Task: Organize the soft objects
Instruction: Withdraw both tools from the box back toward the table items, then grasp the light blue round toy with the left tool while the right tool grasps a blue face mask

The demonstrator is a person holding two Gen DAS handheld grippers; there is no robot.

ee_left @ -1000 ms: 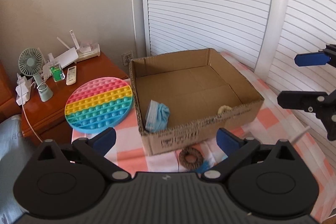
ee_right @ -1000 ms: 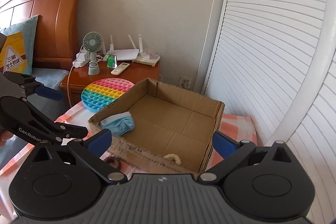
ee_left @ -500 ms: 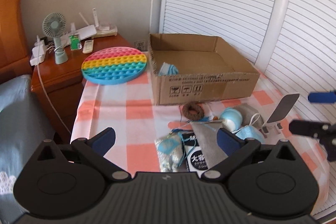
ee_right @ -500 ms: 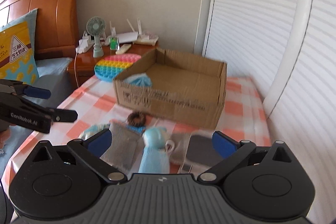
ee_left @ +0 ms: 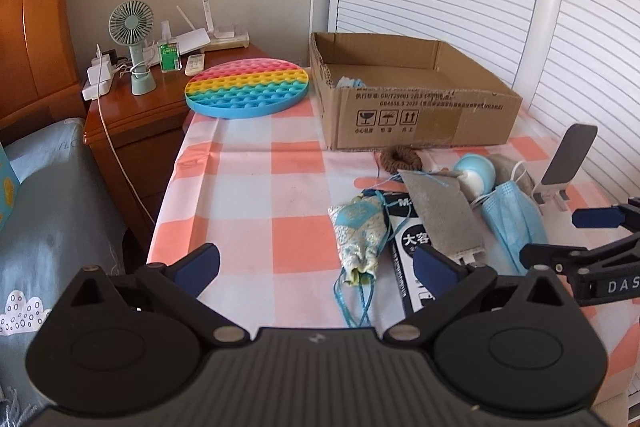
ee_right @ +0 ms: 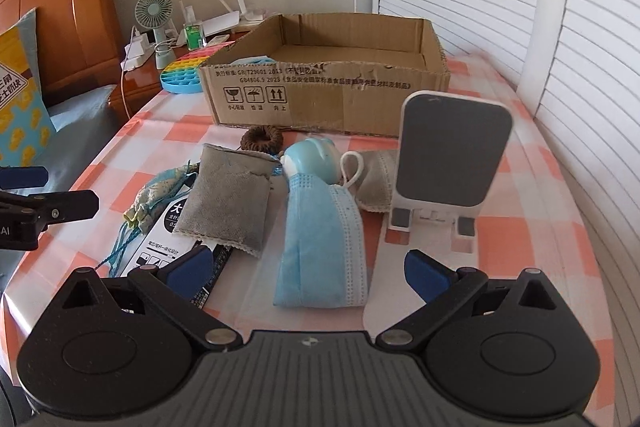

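Moved: you pull both tools back from the cardboard box (ee_right: 324,95).
Right tool (ee_right: 308,269): wide, empty.
Mask (ee_right: 322,247): pleated blue fabric, flat on the desk (ee_left: 256,187) just ahead.
Left tool (ee_left: 316,265): wide.

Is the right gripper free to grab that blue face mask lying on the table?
Probably yes: the right gripper is open, the blue face mask lies straight ahead between its fingers, and nothing covers it.

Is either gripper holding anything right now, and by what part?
Nothing is held. The left gripper and right gripper are both open and empty above the table.
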